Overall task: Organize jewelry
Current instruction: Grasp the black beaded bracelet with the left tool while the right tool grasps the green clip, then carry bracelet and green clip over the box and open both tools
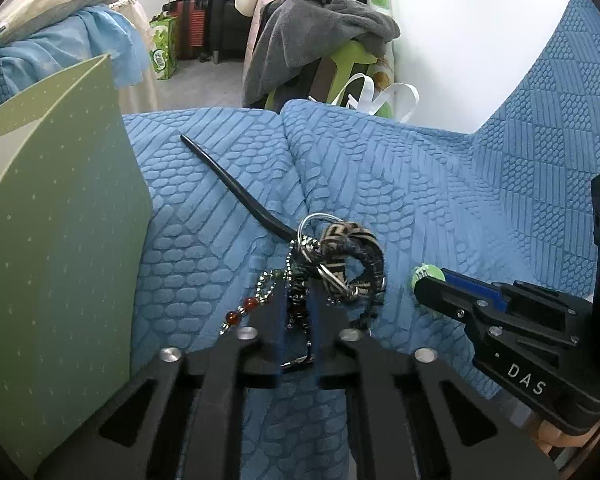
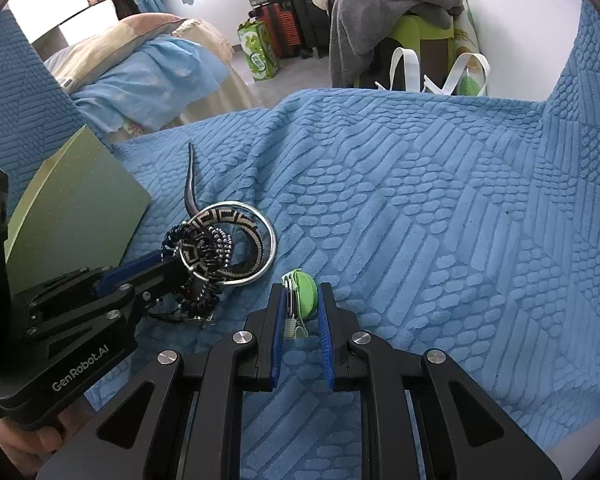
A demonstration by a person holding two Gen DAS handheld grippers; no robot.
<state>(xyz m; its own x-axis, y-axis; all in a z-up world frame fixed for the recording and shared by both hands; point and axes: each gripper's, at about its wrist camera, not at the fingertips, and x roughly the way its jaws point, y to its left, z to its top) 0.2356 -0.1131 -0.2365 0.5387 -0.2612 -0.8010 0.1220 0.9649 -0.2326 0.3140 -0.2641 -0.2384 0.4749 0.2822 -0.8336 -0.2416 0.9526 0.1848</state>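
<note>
Blue embossed fabric (image 2: 420, 208), textured with ovals and bars, covers the couch surface on which all the jewelry is laid. A tangled cluster of jewelry (image 1: 332, 264) is seen at the tips of the left gripper (image 1: 298, 320): a woven black-and-beige patterned bangle (image 2: 224, 218), a plain silver metal ring bangle (image 2: 269, 236), silver bead chains and a strand with red beads (image 1: 242, 311). The left gripper's fingers are drawn close together on strands of this cluster, so it is clamped on the pile, as is confirmed from the right wrist view, where its tip (image 2: 168, 270) is buried in the tangle. A thin black curved hair stick (image 1: 232, 184) is laid on the fabric beyond the cluster, one end touching it. A small round green hair clip (image 2: 302, 294) with a metal clasp is framed between the blue-padded fingers of the right gripper (image 2: 302, 320); the left pad appears to be touching it while a gap is seen on the other side, so the jaws are parted around it rather than closed. A pale green dotted cardboard box (image 1: 56, 216) is stood just left of the jewelry.
</note>
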